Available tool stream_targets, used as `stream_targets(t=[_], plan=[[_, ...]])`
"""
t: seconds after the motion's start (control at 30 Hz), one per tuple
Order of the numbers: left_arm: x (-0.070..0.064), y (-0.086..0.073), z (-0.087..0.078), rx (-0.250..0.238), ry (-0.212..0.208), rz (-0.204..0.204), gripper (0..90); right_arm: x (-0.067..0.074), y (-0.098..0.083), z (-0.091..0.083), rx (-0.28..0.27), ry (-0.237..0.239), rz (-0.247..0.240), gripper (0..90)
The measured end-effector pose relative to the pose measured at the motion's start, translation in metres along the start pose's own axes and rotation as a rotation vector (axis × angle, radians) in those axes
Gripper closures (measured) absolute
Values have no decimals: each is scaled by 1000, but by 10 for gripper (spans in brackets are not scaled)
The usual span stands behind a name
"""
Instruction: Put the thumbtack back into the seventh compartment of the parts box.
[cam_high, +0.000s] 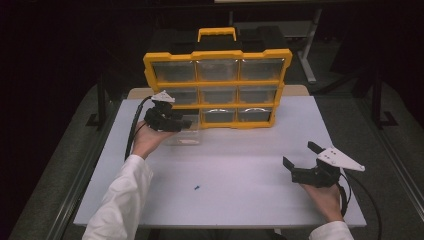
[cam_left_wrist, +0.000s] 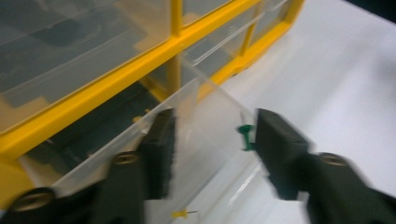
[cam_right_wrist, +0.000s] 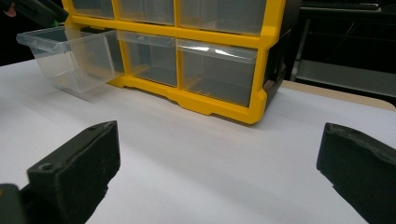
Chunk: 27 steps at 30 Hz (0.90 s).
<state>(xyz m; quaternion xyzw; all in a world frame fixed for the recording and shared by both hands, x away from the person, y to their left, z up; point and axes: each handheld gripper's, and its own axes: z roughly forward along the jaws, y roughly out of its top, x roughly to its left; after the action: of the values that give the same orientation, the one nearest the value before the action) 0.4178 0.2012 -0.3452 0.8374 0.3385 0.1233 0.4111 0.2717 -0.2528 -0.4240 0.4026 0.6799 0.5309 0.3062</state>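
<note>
Between our left hand-held gripper's (cam_left_wrist: 212, 144) parted, released jaws a green pin (cam_left_wrist: 245, 136) hangs over the clear drawer (cam_left_wrist: 205, 154), pulled out of the organizer's (cam_high: 218, 90) bottom-left slot; its long axis runs toward us. Our right hand-held gripper (cam_high: 300, 161) rests spread and empty on the bench (cam_high: 240, 175), well apart.

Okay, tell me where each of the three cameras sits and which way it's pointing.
High view: above the person's side, looking forward and down at the table; both forearms show.
Left gripper view: rides the left gripper, facing the pulled-out clear drawer.
Right gripper view: rides the right gripper, level across the table.
All share the yellow organizer.
</note>
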Motion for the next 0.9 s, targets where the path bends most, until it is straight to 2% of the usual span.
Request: stream_targets(t=[0.03, 0.07, 0.1, 0.3, 0.33, 0.47, 0.57, 0.77, 0.9], plan=[[-3, 1, -1, -8, 25, 4, 356, 0, 0, 1, 2, 2, -2, 0], [-3, 1, -1, -8, 25, 4, 330, 0, 0, 1, 2, 2, -2, 0], [-4, 1, -2, -10, 47, -3, 328, 1, 0, 1, 2, 3, -4, 0], [-3, 1, -1, -17, 55, -5, 326, 0, 0, 0, 3, 2, -1, 0], [-5, 1, -1, -20, 56, -6, 267, 0, 0, 0, 2, 2, 0, 0], [-11, 0, -5, -32, 59, -1, 124, 0, 0, 0, 2, 3, -1, 0], [-16, -1, -5, -13, 56, -18, 0, 0, 0, 0, 1, 2, 0, 0], [-28, -7, -6, -6, 32, 5, 0, 0, 0, 0, 1, 2, 0, 0], [-42, -20, -4, -6, 2, 17, 0, 0, 0, 0, -1, 2, 1, 0]])
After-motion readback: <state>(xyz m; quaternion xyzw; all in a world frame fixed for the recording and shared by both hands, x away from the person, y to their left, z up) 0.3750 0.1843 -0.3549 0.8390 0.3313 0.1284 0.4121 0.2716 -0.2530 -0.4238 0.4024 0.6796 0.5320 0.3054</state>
